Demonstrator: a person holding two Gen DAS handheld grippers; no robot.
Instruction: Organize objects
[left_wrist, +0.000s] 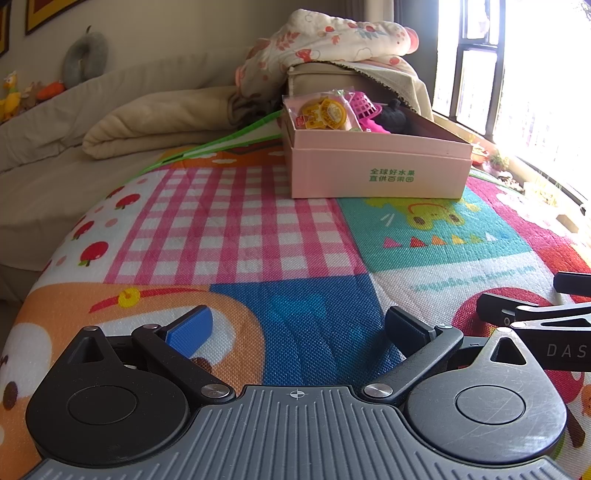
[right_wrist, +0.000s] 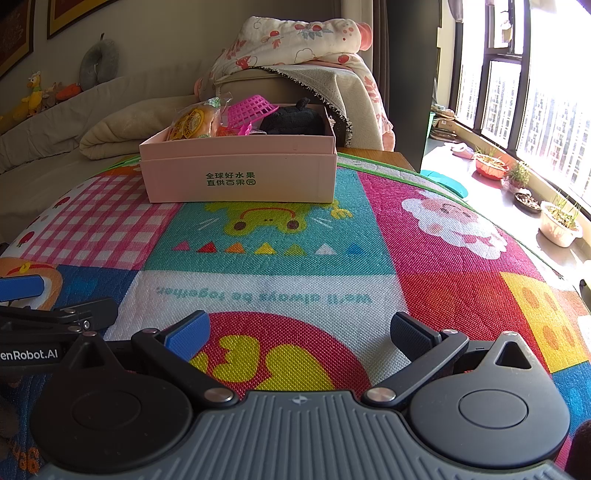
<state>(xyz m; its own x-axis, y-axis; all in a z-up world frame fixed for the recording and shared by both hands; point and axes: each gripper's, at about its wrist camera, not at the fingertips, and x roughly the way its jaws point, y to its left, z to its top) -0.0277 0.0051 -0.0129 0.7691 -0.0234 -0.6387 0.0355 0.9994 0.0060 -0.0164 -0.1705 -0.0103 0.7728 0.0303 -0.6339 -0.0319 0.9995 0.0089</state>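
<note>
From where I stand, the left gripper (left_wrist: 299, 328) hovers low over the mat (left_wrist: 229, 229), its jaws spread wide and nothing between them. The blue pad (left_wrist: 190, 330) on one finger and the dark pad on the other are well apart, and only the mat's blue patch shows under them.

In the middle, at the far side of the mat, sits the pink box (right_wrist: 240, 173), open at the top. The things to be organized are inside it: a packaged snack (right_wrist: 194, 123) at the left end, a pink basket (right_wrist: 251, 107) tilted in the middle, and a black plush (right_wrist: 291, 118) at the right end. There is maybe one more small pink thing under the basket, but it is too hidden to tell.

To the right, the right gripper (right_wrist: 299, 334) is also held low over the mat, just beside the left one, its jaws also spread and empty.

I see no loose object lying on the mat in either view. So I judge the task to be almost finished or finished: all things are already in the box and both grippers are free. What may be left is only to tidy the basket, which does not sit flat.
</note>
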